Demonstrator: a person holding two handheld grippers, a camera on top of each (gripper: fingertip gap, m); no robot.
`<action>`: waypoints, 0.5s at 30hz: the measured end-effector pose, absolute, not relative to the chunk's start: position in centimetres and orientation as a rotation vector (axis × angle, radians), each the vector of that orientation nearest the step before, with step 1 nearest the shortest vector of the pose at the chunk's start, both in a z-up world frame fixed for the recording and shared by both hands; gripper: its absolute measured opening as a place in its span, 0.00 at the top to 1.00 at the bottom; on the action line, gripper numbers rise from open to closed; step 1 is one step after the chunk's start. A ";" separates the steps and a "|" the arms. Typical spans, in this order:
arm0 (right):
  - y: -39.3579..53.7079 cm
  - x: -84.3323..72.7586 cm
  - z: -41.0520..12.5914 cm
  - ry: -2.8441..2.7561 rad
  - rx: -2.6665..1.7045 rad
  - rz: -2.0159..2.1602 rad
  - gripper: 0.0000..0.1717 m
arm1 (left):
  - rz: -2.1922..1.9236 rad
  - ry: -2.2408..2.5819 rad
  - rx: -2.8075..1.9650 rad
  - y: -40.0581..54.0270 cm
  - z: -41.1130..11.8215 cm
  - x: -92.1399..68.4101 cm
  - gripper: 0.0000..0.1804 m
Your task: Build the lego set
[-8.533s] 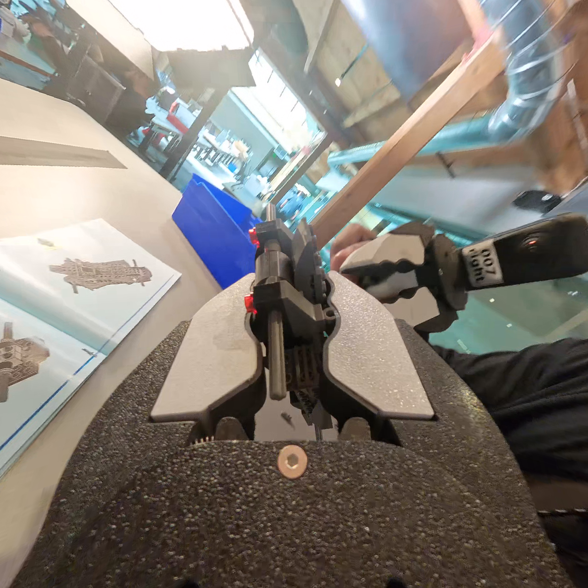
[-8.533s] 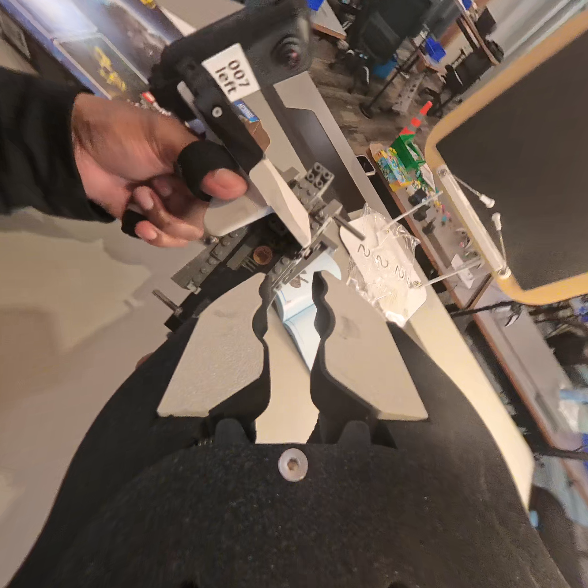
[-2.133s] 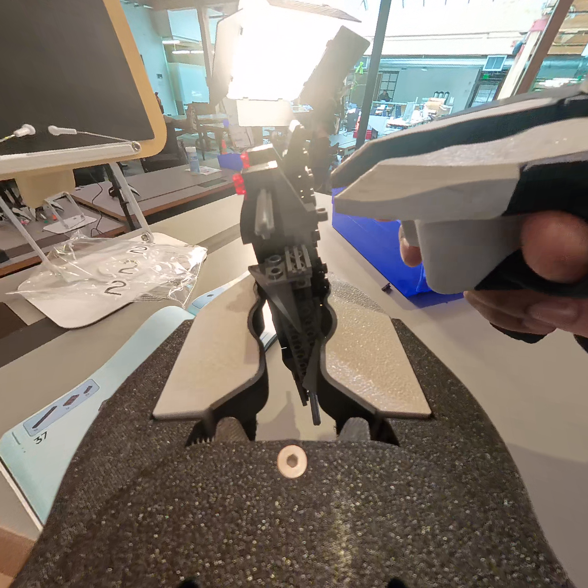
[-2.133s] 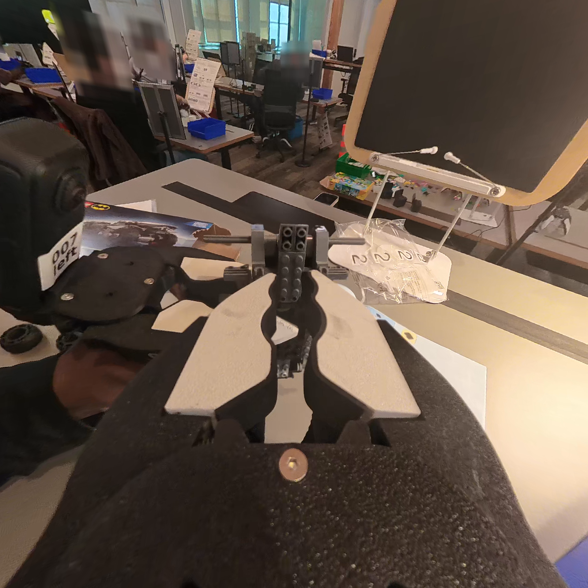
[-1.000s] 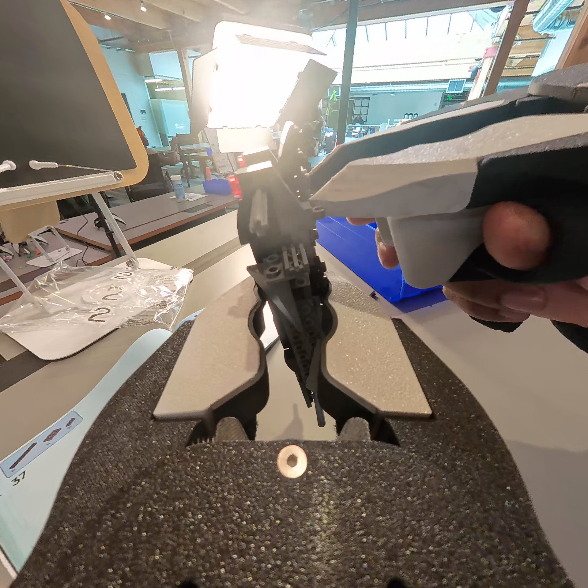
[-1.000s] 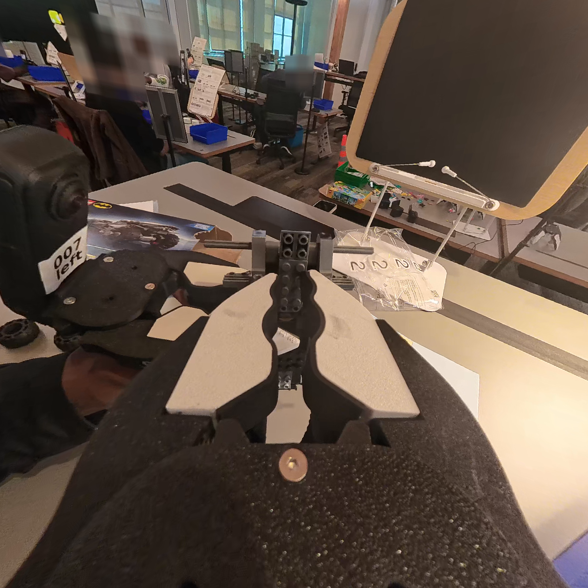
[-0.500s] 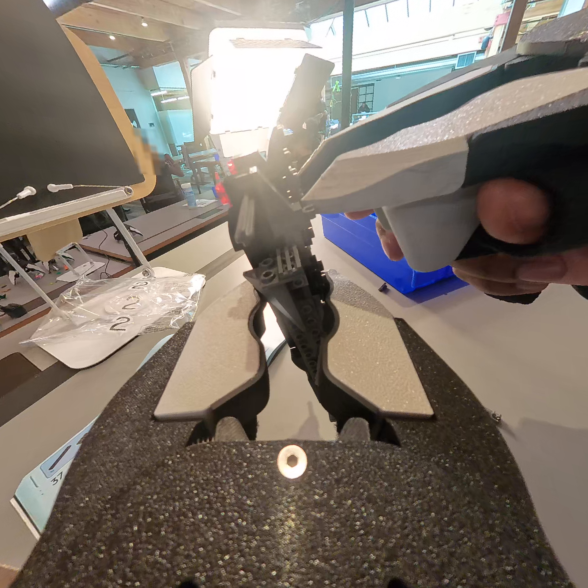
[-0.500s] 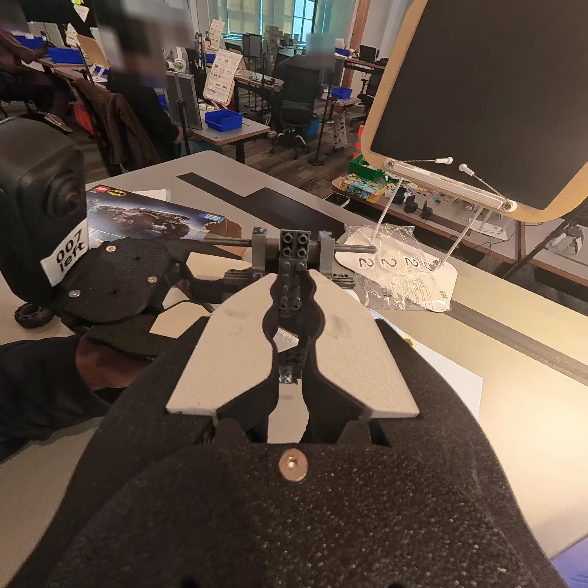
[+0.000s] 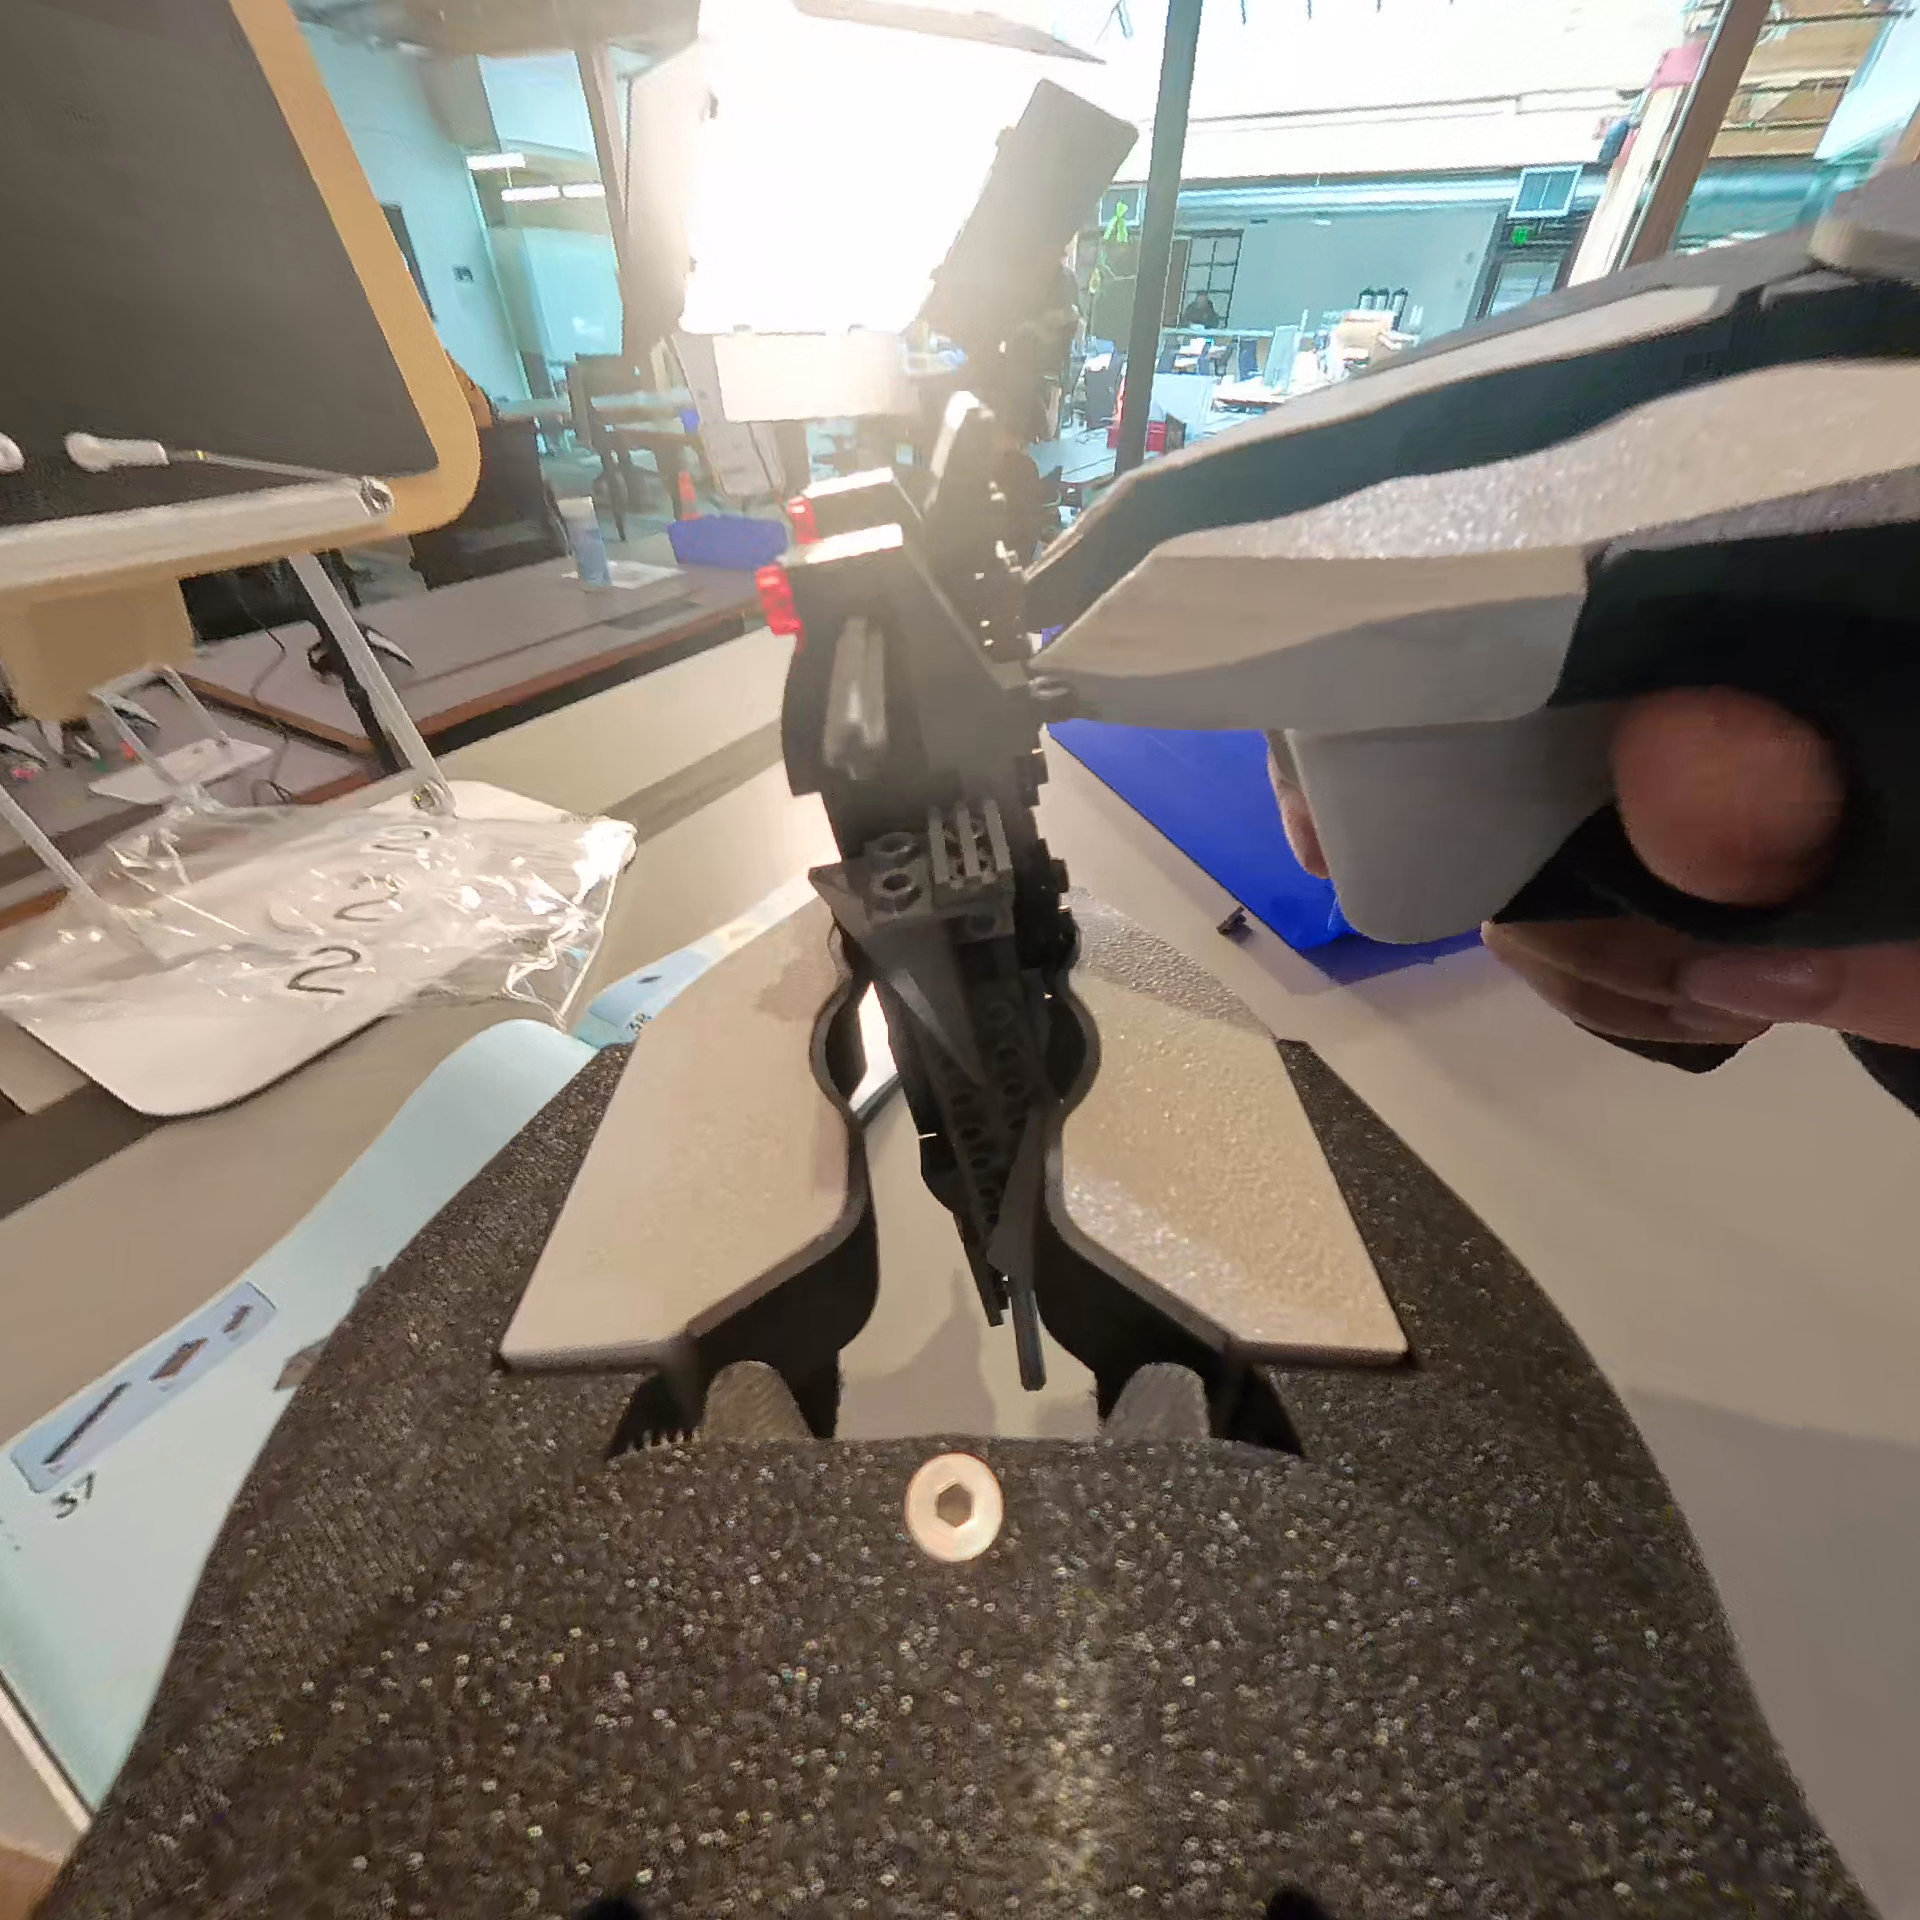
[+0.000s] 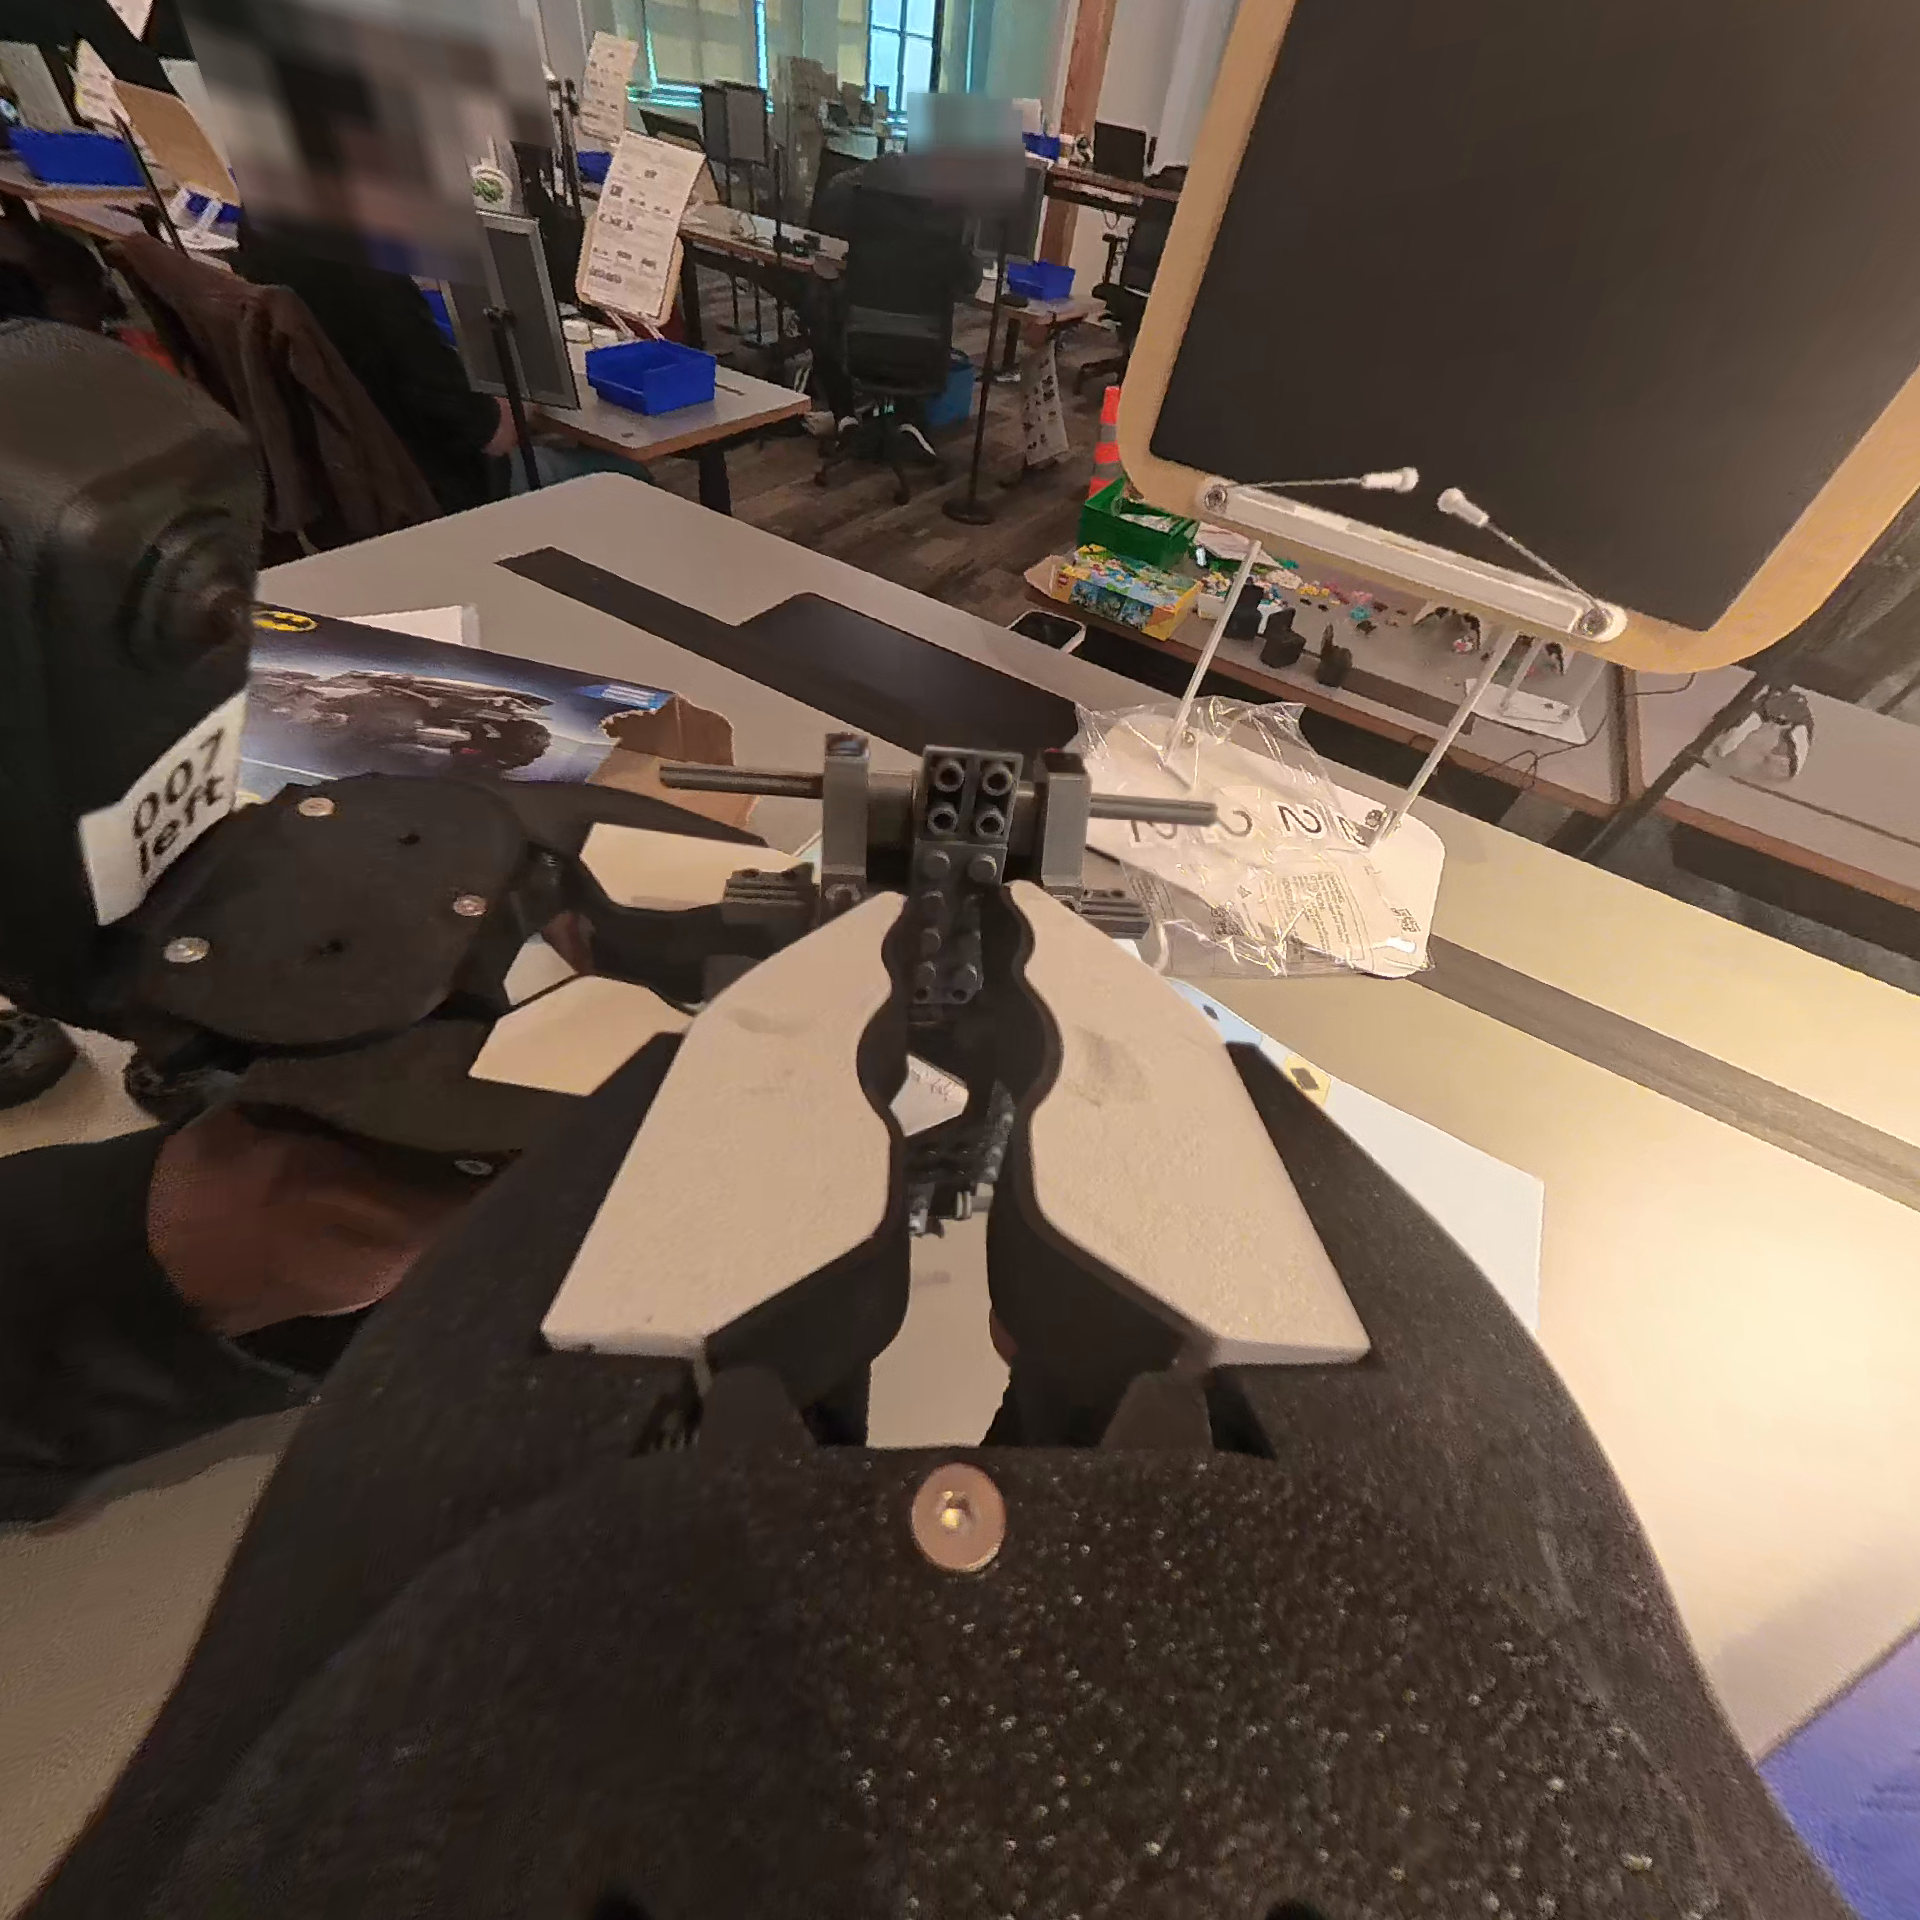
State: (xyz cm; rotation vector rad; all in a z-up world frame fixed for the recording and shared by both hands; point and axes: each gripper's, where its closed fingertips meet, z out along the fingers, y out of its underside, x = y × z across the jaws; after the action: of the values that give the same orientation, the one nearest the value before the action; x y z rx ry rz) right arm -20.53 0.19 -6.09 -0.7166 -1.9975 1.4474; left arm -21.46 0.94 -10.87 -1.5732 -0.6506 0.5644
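— Between our two grippers, above the worktop (image 10: 1714,1195), we are holding one dark grey brick model (image 9: 935,831).

— On the left side, how are we gripping it?

— The left gripper (image 9: 951,997) is clamping the model's lower, pointed end, and its jaws are standing fairly narrow with the bricks filling the gap between them. The model is rising upright and tilted a little, with small red pieces (image 9: 774,597) near its top.

— And the right one?

— The right gripper (image 10: 951,935) is closing its jaws tight on a narrow studded grey strip of the same model (image 10: 961,821). From the left wrist view, we are seeing its fingertips (image 9: 1143,665) touching the model's upper right edge, with a hand (image 9: 1714,831) wrapped around its grip.

— What are we seeing around it?

— A grey axle (image 10: 727,779) is sticking out sideways through the model's top. Behind it, a clear plastic bag (image 10: 1268,862) is lying at the foot of a black board on a stand (image 10: 1558,260). A printed box (image 10: 416,707) is lying to the left, a pale blue booklet (image 9: 156,1455) is lying under us, and a blue mat (image 9: 1195,790) is lying to the right.
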 end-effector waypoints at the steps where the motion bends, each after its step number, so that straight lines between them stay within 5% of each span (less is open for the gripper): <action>1: 0.4 -20.6 -6.2 -1.990 -0.720 1.452 0.94 | 0.541 -0.674 -1.563 0.9 -11.0 -21.6 0.83; 15: 0.4 -20.8 -6.8 -2.006 -0.755 1.518 0.92 | 0.480 -0.689 -1.556 1.1 -11.0 -21.4 0.82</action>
State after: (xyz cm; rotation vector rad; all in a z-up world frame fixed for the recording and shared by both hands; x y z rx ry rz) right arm -20.75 0.42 -6.80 -0.7548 -2.0064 1.5185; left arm -21.37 1.09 -10.97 -1.5560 -0.6887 0.4796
